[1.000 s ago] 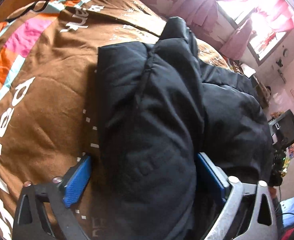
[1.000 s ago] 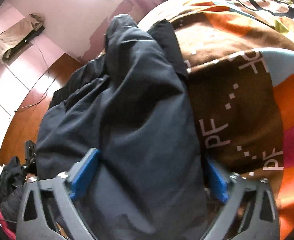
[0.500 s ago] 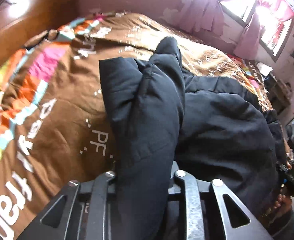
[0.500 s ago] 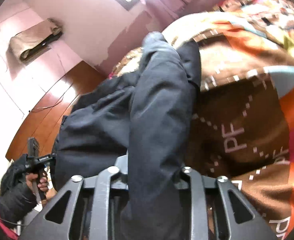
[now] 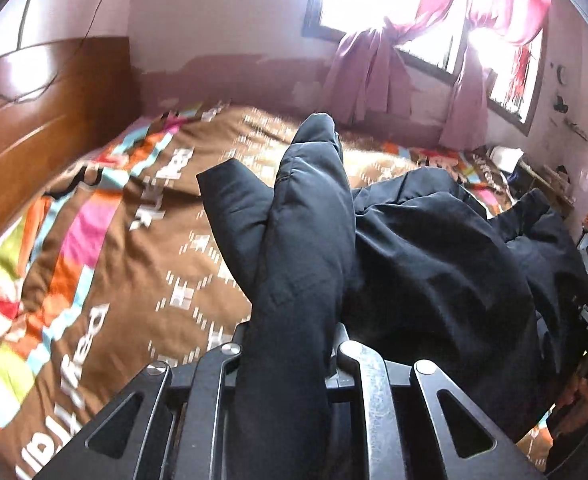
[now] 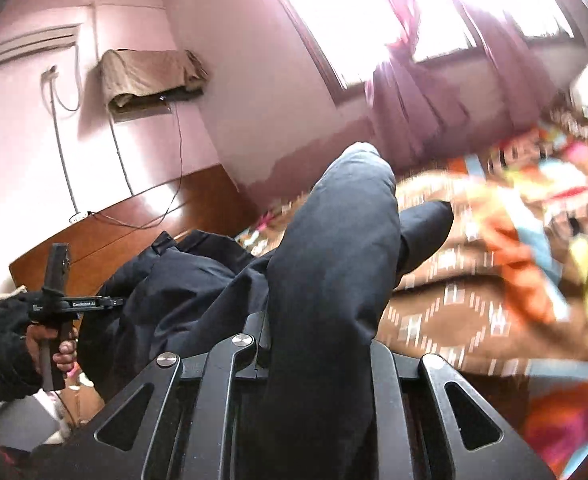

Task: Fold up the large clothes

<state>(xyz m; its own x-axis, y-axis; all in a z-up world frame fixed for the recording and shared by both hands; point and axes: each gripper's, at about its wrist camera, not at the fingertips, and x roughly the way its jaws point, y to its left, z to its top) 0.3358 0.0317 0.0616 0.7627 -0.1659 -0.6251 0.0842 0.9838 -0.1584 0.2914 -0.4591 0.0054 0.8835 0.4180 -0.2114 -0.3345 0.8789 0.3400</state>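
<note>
A large black padded jacket [image 5: 433, 260] lies crumpled on a bed with a brown patterned bedspread [image 5: 134, 280]. A lifted fold of it runs up through my left gripper [image 5: 290, 336], whose jaws are closing with the cloth pinched between them. In the right wrist view another thick fold of the jacket [image 6: 333, 240] stands up between the jaws of my right gripper [image 6: 317, 332], which are also closing and squeeze it. The pads of both grippers are hidden by the fabric. The hand with the left gripper [image 6: 54, 308] shows at the jacket's far side.
A wooden headboard [image 5: 34, 120] borders the bed on one side. Behind the bed are a pink wall and a bright window with pink curtains [image 5: 373, 68]. A cloth-covered wall unit [image 6: 150, 76] hangs above a cable. Cluttered furniture [image 5: 541, 172] stands beyond the bed's far corner.
Both grippers went from wide open around the jacket folds to pinched on them. Both have risen and tilted up, drawing the folds off the bedspread.
</note>
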